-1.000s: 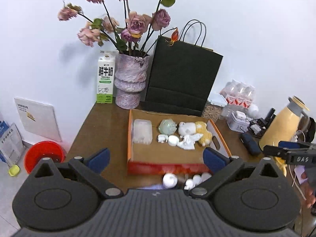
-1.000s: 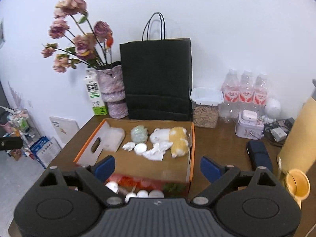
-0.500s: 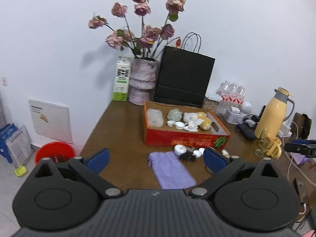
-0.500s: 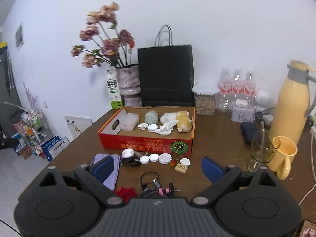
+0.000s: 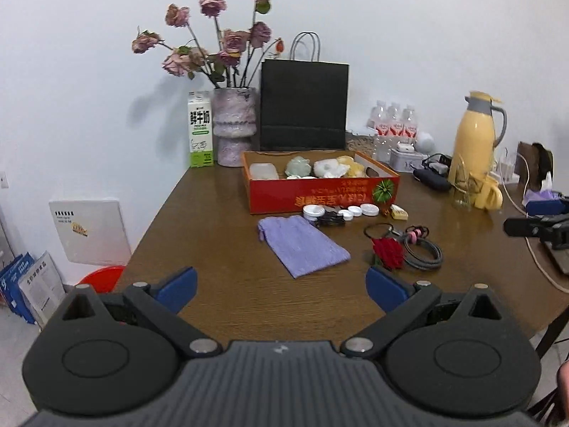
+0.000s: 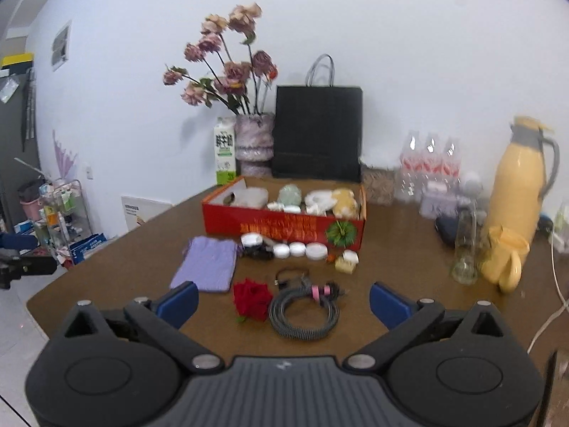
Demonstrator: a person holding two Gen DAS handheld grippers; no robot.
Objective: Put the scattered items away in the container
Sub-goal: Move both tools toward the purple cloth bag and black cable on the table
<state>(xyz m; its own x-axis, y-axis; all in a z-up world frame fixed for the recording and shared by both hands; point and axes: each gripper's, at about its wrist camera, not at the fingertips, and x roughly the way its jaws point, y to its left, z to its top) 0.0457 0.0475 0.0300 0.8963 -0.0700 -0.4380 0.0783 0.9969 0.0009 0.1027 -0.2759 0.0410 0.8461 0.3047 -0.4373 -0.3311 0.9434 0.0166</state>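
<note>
Tools farther back; wooden table, white wall

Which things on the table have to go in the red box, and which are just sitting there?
For the job: red box, purple cloth, white lids, red rose, coiled cable.

Just sitting there: vase, milk carton, black bag, yellow jug.

- Red box: its front wall hides the lower parts of the contents.
- Grain jar: blurred, partly behind the box corner.
- Water bottles: smeared by motion, labels unreadable.
- Small round lids: too small to identify.
- Bench: near edge hidden behind gripper housing.
</note>
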